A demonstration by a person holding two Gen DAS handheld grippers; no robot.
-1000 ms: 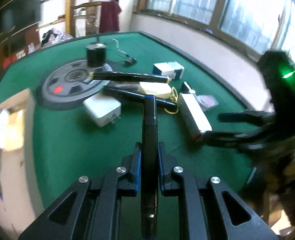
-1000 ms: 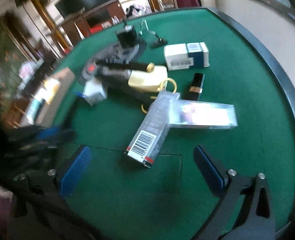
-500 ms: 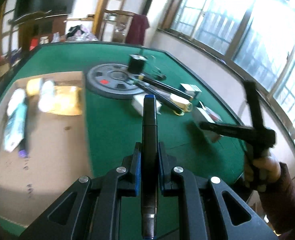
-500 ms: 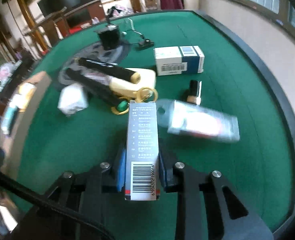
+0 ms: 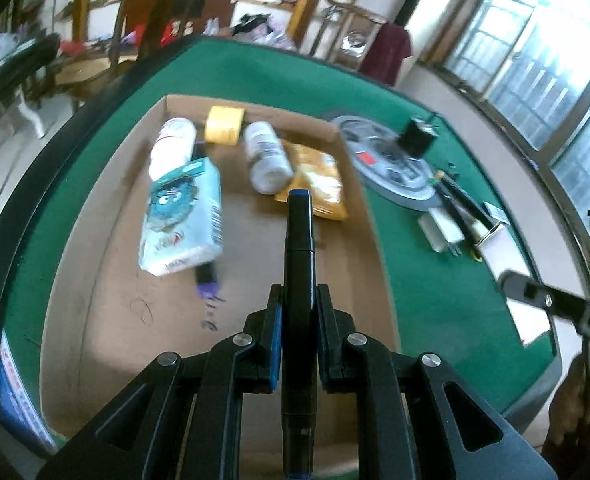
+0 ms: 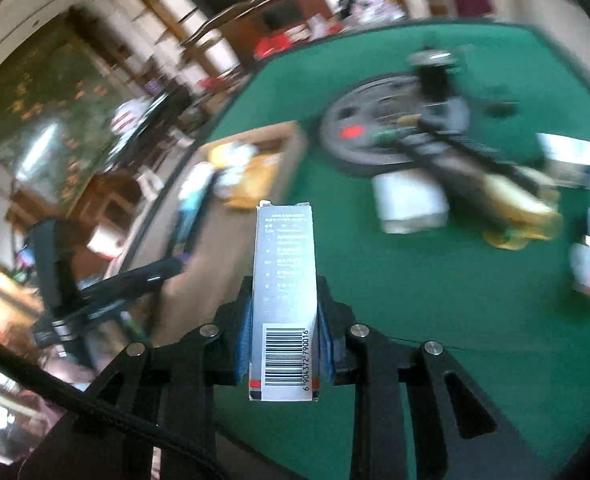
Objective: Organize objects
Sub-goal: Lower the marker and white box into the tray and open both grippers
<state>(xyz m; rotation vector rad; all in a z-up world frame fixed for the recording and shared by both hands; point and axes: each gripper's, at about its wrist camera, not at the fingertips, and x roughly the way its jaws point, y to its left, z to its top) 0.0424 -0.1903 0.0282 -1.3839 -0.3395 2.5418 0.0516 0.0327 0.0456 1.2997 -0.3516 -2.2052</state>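
The shallow brown cardboard tray holds two white bottles, one yellow tape roll, one pale blue carton hiding most of a purple pen, and one orange packet. Above it, the left gripper clamps one black blue-tipped marker. The right gripper clamps one tall grey barcoded box; the table clutter beyond is blurred, perhaps including a white adapter.

light: daylight from the windows at right, blown out white
blur: right wrist view smeared by motion, only the held box sharp
edges: fisheye bending, dark corners
left wrist view: mild blur
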